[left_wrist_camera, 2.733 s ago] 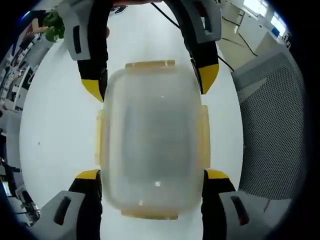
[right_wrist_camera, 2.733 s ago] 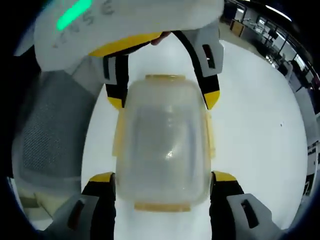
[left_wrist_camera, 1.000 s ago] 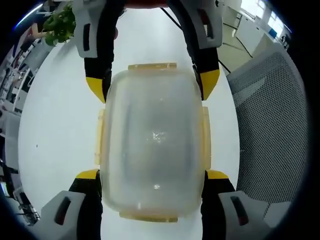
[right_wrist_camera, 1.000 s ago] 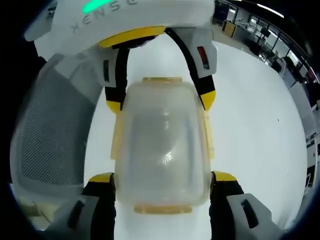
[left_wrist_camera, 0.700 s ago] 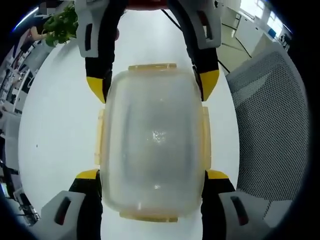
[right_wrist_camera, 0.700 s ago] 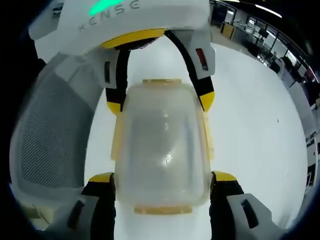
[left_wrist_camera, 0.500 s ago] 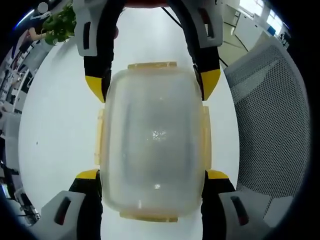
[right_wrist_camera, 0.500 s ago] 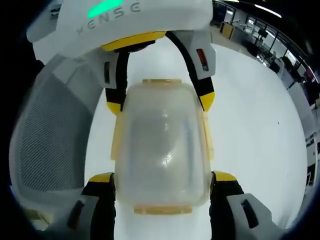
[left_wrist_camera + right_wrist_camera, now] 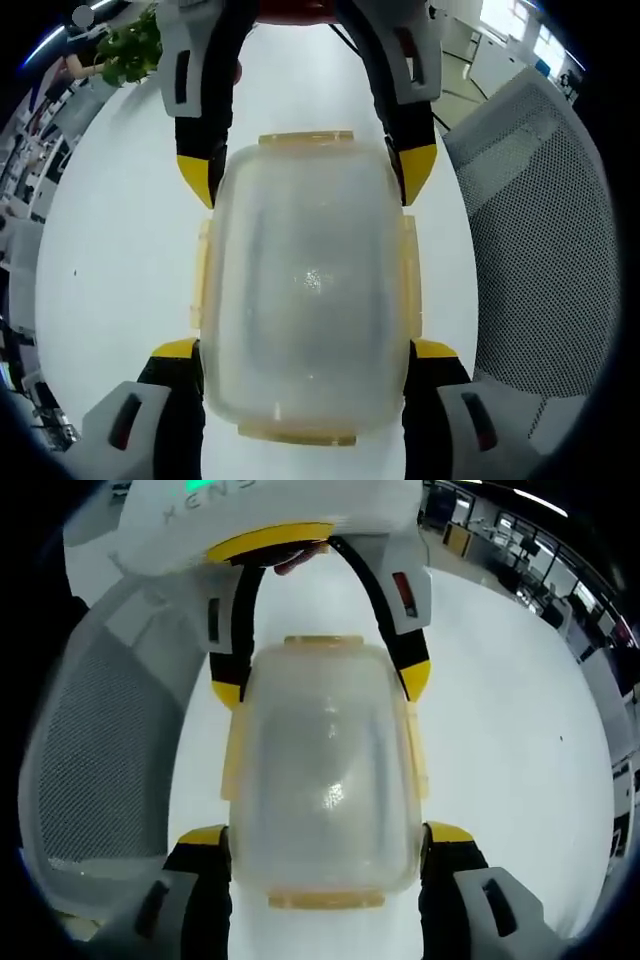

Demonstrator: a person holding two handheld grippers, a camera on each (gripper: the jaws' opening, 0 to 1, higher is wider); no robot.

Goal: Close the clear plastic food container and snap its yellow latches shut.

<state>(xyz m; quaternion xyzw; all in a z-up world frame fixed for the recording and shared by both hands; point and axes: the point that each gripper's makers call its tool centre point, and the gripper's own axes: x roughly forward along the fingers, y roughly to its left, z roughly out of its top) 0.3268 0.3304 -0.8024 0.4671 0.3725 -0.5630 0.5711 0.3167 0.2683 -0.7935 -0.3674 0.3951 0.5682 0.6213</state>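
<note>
The clear plastic container (image 9: 305, 280) (image 9: 325, 770) lies lid-up over the white table (image 9: 110, 250), with its lid on. Yellow latches (image 9: 305, 138) (image 9: 325, 640) run along its ends and long sides, flat against the box. In the left gripper view my left gripper (image 9: 305, 350) is shut on the container's near end, its yellow tips pressed to both sides. My right gripper (image 9: 308, 172) clamps the far end from above. The right gripper view mirrors this: the right gripper (image 9: 325, 834) holds the near end and the left gripper (image 9: 320, 686) the far end.
A grey mesh chair back (image 9: 540, 250) (image 9: 90, 750) stands close beside the table's edge. A green plant (image 9: 125, 55) sits far off at the table's other side. White tabletop (image 9: 510, 730) spreads around the container.
Both grippers keep their hold on the container's ends. Only the views have shifted slightly; the container stays put between the jaws.
</note>
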